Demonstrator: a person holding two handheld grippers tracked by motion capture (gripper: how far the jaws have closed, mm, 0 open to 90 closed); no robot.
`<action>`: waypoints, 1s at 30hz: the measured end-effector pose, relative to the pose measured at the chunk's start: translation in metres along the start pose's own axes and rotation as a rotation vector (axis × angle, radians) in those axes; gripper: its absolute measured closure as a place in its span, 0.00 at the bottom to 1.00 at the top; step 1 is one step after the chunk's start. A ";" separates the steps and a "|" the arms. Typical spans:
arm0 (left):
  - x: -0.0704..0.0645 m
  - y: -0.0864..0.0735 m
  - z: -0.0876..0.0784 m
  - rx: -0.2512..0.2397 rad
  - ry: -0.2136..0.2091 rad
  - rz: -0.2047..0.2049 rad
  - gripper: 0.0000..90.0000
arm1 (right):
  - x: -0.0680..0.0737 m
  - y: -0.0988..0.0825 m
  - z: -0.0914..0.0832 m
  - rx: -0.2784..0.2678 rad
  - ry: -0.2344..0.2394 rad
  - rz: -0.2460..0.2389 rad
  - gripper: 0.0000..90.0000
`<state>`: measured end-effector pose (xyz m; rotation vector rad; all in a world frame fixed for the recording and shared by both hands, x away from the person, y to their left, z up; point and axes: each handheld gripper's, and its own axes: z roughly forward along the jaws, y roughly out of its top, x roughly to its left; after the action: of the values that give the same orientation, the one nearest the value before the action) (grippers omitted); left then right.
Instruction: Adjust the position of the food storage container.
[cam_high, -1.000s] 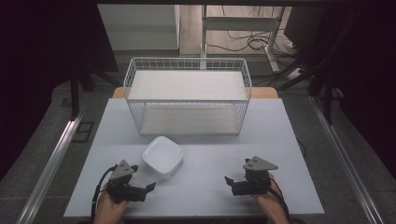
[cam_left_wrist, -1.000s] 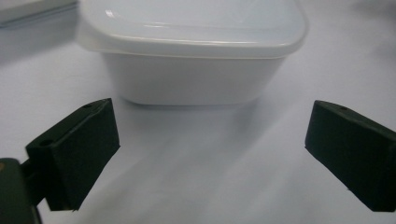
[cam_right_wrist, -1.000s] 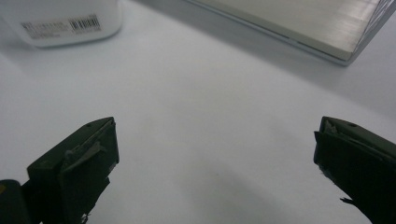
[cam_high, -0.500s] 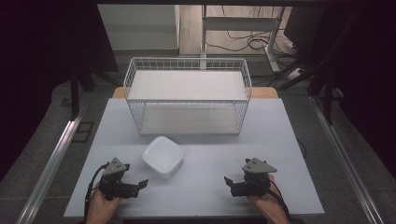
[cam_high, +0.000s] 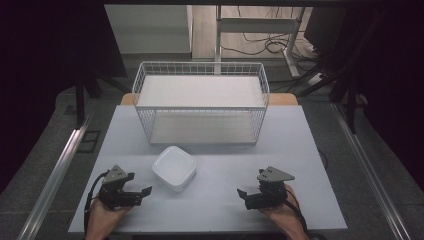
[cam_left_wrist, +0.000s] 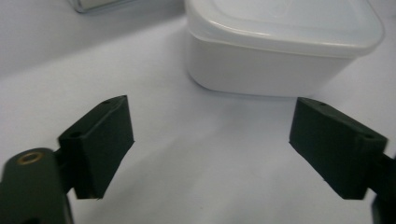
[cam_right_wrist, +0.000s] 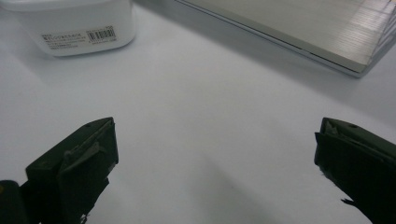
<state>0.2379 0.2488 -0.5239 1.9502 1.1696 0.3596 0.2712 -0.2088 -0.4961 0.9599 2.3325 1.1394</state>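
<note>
A white lidded plastic container (cam_high: 174, 168) sits on the pale table (cam_high: 300, 140), just in front of the wire basket. My left gripper (cam_high: 144, 193) is low at the near left, its tips pointing right toward the container and a short way from it. In the left gripper view the left gripper (cam_left_wrist: 210, 144) is open; its jaws have just been closing a little with nothing between them, and the container (cam_left_wrist: 280, 46) stands beyond them. My right gripper (cam_high: 243, 196) rests at the near right, pointing left. In its own view the right gripper (cam_right_wrist: 215, 163) is open and empty, with the container (cam_right_wrist: 70, 28) far off.
A white wire basket (cam_high: 200, 102) with a flat shelf stands across the back of the table; its base edge (cam_right_wrist: 299, 28) shows ahead in the right gripper view. Metal rails, cables and dark floor surround the table.
My left gripper has drawn back to the left, away from the container's near corner. The right gripper and the container have stayed put.
</note>
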 end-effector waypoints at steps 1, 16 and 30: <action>0.000 0.000 0.000 0.000 0.000 0.000 0.19 | 0.000 0.000 0.000 0.000 0.000 0.000 0.00; 0.029 0.013 0.009 -0.014 0.013 -0.072 0.55 | 0.005 0.010 0.001 -0.017 0.017 0.043 0.27; 0.039 0.042 0.051 0.028 -0.061 -0.035 1.00 | 0.019 0.022 0.010 0.028 0.074 -0.032 0.58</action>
<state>0.3144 0.2460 -0.5305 1.9487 1.1738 0.2644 0.2730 -0.1802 -0.4858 0.9010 2.4192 1.1516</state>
